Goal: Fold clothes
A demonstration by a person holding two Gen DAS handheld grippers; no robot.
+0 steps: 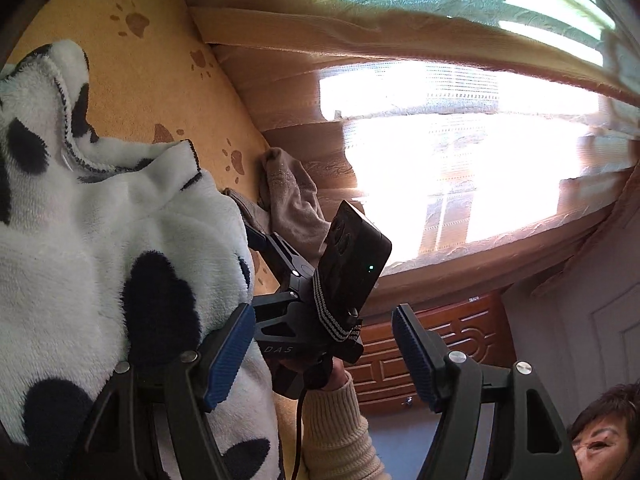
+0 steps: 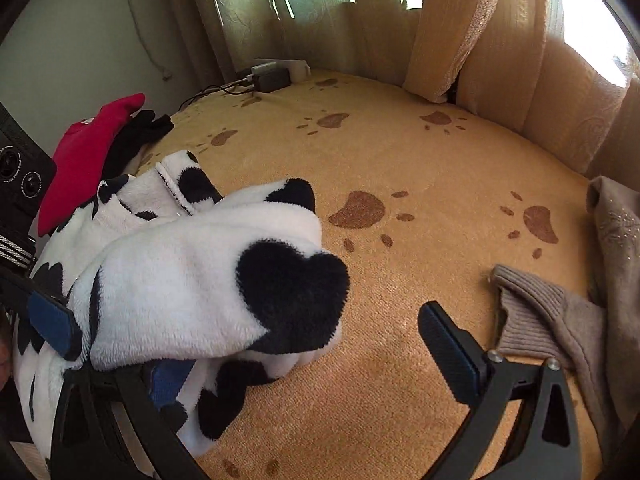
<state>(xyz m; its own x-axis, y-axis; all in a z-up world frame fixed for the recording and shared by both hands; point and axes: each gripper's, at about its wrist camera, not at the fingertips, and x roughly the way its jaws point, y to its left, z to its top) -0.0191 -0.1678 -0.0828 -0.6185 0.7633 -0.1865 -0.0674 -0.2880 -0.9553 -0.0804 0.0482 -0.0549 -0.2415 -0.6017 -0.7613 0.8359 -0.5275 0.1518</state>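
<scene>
A white fleece garment with black spots [image 2: 192,272] lies bunched on the yellow paw-print blanket [image 2: 420,152]. In the right wrist view my right gripper [image 2: 308,356] stands open; the fleece drapes over its left finger, and its right finger is bare above the blanket. In the left wrist view the fleece [image 1: 100,240] fills the left side and rests against the outer side of my left finger. My left gripper [image 1: 320,340] is open, with nothing between its pads. The right gripper's camera housing [image 1: 352,256] sits just ahead of it, held by a hand in a cream sleeve [image 1: 332,420].
A beige knit sweater [image 2: 552,320] lies at the blanket's right edge. Red clothing [image 2: 84,160] and black clothing [image 2: 140,132] are piled at the left. Chargers and cables [image 2: 268,76] sit at the back by the curtain, cushions [image 2: 452,28] at the back right. A person's head [image 1: 604,436] is nearby.
</scene>
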